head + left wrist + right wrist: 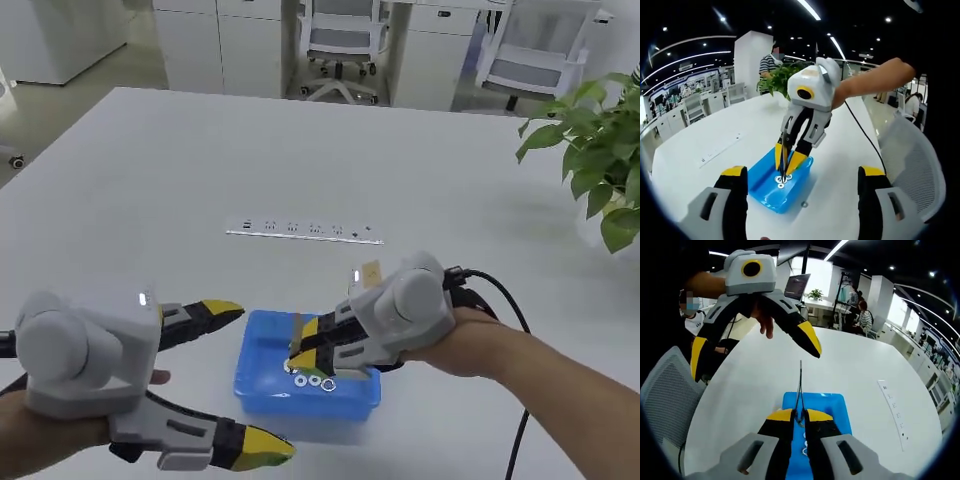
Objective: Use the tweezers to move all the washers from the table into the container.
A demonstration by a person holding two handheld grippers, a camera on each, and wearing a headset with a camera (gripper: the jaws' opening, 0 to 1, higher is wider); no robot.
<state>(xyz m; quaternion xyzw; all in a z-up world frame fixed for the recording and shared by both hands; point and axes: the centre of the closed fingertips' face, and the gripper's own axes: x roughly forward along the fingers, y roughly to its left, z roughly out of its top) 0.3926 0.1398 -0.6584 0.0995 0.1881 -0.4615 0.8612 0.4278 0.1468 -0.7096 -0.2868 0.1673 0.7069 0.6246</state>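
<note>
Nearest, at the lower left of the head view, the left gripper [250,378] stands with its jaws spread wide and nothing between them. Just beyond its yellow tips sits the blue container [258,392]. Over it is the right gripper [305,352], jaws pinched together on the tweezers [783,159]. The tweezers point down from those jaws into the container, tips among the washers [314,381] on its floor; whether the tips grip one cannot be told. In the left gripper view a stray washer [803,204] lies on the table [180,180], just outside the container wall. In the head view the right gripper's body hides part of the container. Beyond the tweezers lies a white power strip [305,230]. Farther off on the right gripper's side is a leafy plant [600,150], and office chairs [340,40] stand past the table's far edge.
</note>
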